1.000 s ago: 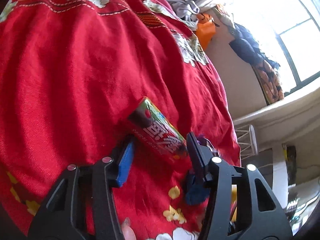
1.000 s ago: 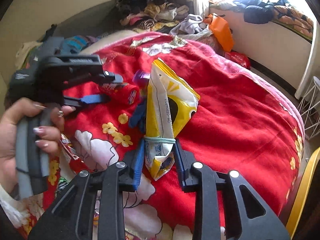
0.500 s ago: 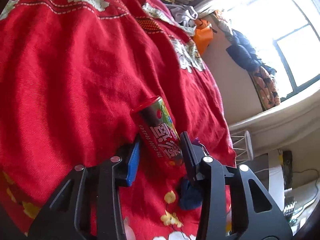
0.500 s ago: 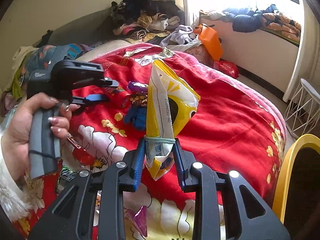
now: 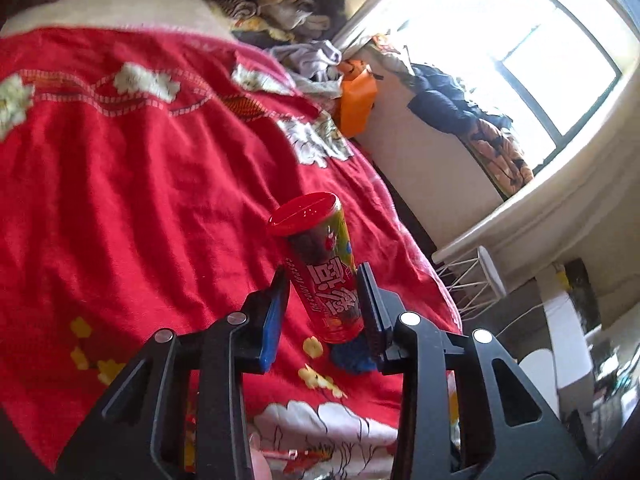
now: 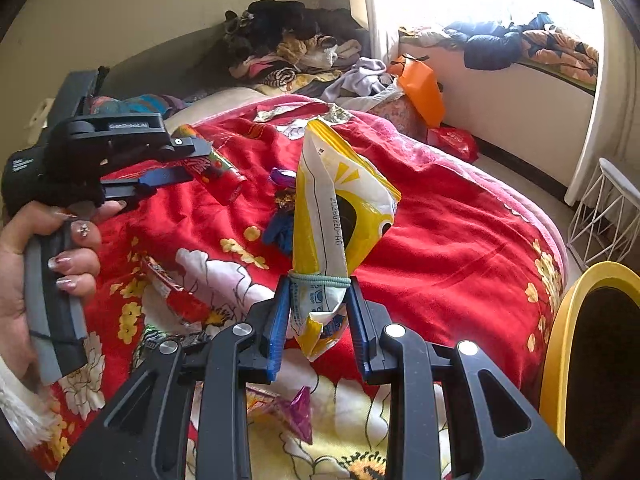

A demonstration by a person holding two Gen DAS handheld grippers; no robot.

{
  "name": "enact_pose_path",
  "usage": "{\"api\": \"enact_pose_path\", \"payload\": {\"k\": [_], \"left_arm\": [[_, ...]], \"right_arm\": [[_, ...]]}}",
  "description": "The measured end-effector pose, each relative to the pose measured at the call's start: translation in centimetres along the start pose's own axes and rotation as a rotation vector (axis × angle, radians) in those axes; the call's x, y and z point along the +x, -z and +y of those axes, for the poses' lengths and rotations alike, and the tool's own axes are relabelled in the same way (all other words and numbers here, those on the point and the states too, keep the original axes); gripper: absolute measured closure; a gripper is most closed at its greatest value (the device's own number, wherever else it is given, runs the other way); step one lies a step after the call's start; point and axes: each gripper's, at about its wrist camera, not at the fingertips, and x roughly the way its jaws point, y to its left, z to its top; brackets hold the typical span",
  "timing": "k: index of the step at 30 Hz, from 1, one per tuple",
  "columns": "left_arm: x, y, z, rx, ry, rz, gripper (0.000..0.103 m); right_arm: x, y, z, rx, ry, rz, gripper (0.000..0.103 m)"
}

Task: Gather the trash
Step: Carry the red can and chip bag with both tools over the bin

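The left hand-held gripper (image 5: 322,300) is closing its jaws on a red snack tube (image 5: 320,268), pads pressing its sides, lifted clear of the red bedspread (image 5: 120,180) below. The right hand-held gripper (image 6: 318,320) is clamped on a yellow chip bag (image 6: 332,216) standing upright between its fingers; a yellow bin (image 6: 560,340) sits just right of it.

Red tube can (image 5: 326,276): large white Chinese characters, small Latin line beside them, not legible. Yellow snack bag (image 6: 340,216), at 12 o'clock from the right jaws: printed code, roughly "20260820-A0". Left gripper (image 6: 176,164) body: small white brand lettering, unclear.
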Motion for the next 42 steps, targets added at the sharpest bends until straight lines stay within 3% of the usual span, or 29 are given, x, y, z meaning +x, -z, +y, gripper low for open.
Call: {"api": "enact_pose_path", "payload": {"k": [15, 28, 42], "left_arm": [[-6.0, 1.6, -2.3, 0.133, 0.020, -0.059, 0.076], [-8.3, 3.5, -5.5, 0.253, 0.066, -0.073, 0.076], [-9.8, 4.6, -7.5, 0.299, 0.102, -0.082, 0.076]], "right_arm": [[-3.0, -1.1, 0.5, -0.010, -0.014, -0.057, 0.076], [-6.1, -1.3, -0.3, 0.005, 0.031, -0.105, 0.076], [-9.4, -0.7, -3.0, 0.065, 0.098, -0.142, 0.076]]}}
